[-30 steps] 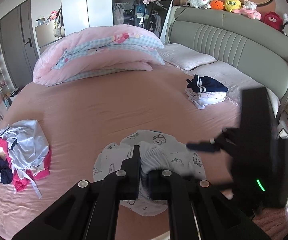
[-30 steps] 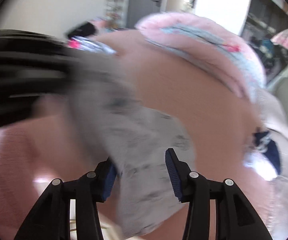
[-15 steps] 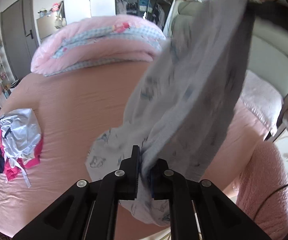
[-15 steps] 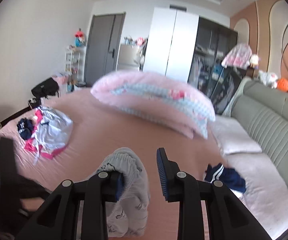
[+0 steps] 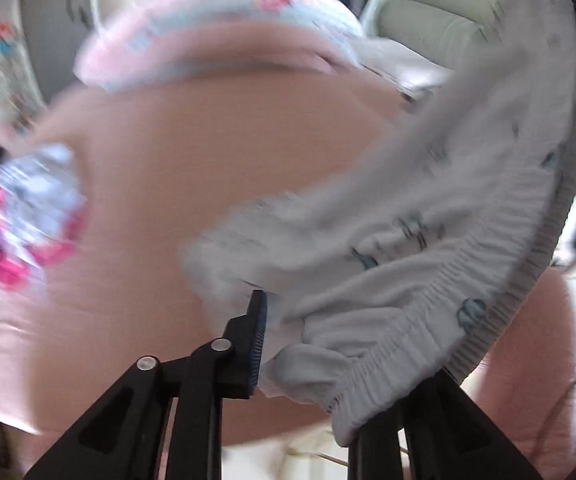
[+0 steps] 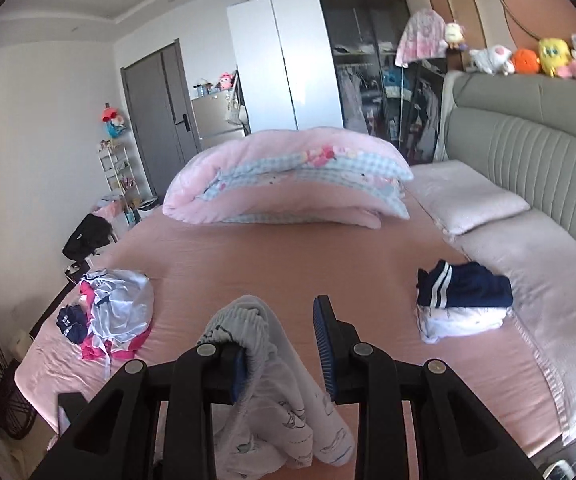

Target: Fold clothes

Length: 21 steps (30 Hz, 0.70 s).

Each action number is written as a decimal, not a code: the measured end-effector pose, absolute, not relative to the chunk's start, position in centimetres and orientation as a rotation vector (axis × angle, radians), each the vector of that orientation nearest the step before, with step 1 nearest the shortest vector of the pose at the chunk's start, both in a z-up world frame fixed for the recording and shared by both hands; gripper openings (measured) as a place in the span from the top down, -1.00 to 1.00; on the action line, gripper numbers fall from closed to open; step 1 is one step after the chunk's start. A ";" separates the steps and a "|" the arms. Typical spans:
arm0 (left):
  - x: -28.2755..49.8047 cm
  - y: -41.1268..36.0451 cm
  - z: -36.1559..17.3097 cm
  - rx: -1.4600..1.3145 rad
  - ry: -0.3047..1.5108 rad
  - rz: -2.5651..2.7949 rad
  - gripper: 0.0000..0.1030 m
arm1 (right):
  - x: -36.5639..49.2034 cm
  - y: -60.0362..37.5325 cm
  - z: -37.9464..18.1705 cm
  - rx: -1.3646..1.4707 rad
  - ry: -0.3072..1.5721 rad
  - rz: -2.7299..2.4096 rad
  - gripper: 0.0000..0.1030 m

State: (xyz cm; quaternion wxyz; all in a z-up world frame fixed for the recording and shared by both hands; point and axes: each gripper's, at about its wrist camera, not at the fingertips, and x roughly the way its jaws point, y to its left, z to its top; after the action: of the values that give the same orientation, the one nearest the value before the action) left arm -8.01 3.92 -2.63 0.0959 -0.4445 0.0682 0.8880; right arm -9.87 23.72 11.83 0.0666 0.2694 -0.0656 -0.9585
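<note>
A pale grey garment with small animal prints and an elastic waistband [image 5: 439, 240] is lifted off the pink bed [image 5: 192, 160]. In the blurred left wrist view it stretches from my left gripper [image 5: 311, 344] up to the right; the left finger [image 5: 256, 332] presses it, the right finger is covered by cloth. In the right wrist view the same garment [image 6: 272, 392] drapes over the left finger of my right gripper [image 6: 284, 340], whose jaws stand apart.
An unfolded heap of white, pink and navy clothes [image 6: 108, 312] lies at the bed's left. A folded navy-and-white stack [image 6: 459, 300] sits at the right near grey pillows [image 6: 471, 200]. A rolled pink duvet [image 6: 288, 176] lies at the far end.
The garment rose from the bed into the air between both grippers. My left gripper swung fast, blurring its view. My right gripper lifted higher, with the cloth hanging from its left finger.
</note>
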 end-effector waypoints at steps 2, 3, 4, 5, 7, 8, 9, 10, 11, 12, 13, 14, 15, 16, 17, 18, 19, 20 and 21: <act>-8.8 2.1 0.2 -1.241 0.196 2.707 0.88 | -9.5 24.2 10.9 0.857 -0.149 -2.894 0.46; -9.2 1.1 1.8 -1.202 0.166 2.730 0.88 | -9.4 24.3 10.1 0.895 -0.115 -2.894 0.44; -9.6 0.4 3.2 -1.164 0.144 2.748 0.88 | -9.4 24.3 9.0 0.955 -0.064 -2.873 0.43; -9.7 0.1 4.3 -1.132 0.141 2.750 0.88 | -9.4 24.2 7.9 1.013 -0.019 -2.847 0.43; -10.2 -0.2 6.5 -1.074 0.139 2.750 0.88 | -9.5 24.0 5.9 1.106 0.027 -2.767 0.43; -10.6 0.2 7.2 -1.058 0.149 2.739 0.88 | -9.5 23.8 5.0 1.147 0.046 -2.725 0.43; -11.0 0.7 7.8 -1.045 0.160 2.730 0.88 | -9.3 23.3 4.1 1.172 0.057 -2.677 0.43; -11.4 1.3 8.2 -1.036 0.175 2.725 0.88 | -9.1 22.7 3.3 1.188 0.068 -2.629 0.43; -11.5 1.9 8.5 -1.031 0.195 2.721 0.88 | -9.0 22.2 2.9 1.192 0.078 -2.598 0.43; -11.6 2.7 8.7 -1.028 0.219 2.717 0.88 | -8.8 21.5 2.7 1.189 0.090 -2.567 0.42; -11.8 3.2 8.7 -1.027 0.239 2.715 0.88 | -8.6 20.8 2.5 1.186 0.102 -2.536 0.42; -11.9 3.8 8.7 -1.026 0.258 2.714 0.88 | -8.4 20.1 2.3 1.183 0.114 -2.505 0.42; -12.0 4.3 8.7 -1.026 0.274 2.713 0.88 | -8.2 19.4 2.2 1.178 0.127 -2.475 0.42; -12.0 4.5 8.7 -1.028 0.277 2.713 0.88 | -8.0 18.7 2.2 1.165 0.143 -2.448 0.42; -12.0 4.6 8.7 -1.030 0.278 2.713 0.88 | -7.7 17.9 2.2 1.153 0.161 -2.420 0.41; -12.0 4.6 8.7 -1.033 0.276 2.715 0.88 | -7.5 17.2 2.2 1.146 0.191 -2.386 0.34; -11.9 4.5 8.8 -1.037 0.265 2.723 0.88 | -7.2 16.5 2.1 1.145 0.229 -2.351 0.30; -11.9 4.4 9.1 -1.041 0.252 2.732 0.88 | -6.9 16.0 1.9 1.145 0.263 -2.329 0.22; -12.0 4.1 9.2 -1.042 0.237 2.741 0.88 | -6.8 15.8 1.6 1.159 0.286 -2.318 0.11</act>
State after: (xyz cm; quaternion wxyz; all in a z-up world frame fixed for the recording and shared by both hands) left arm -12.01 4.08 9.23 0.0997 -0.3525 0.0801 0.9270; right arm -6.79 15.82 1.58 0.2640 0.4286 0.1058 -0.8576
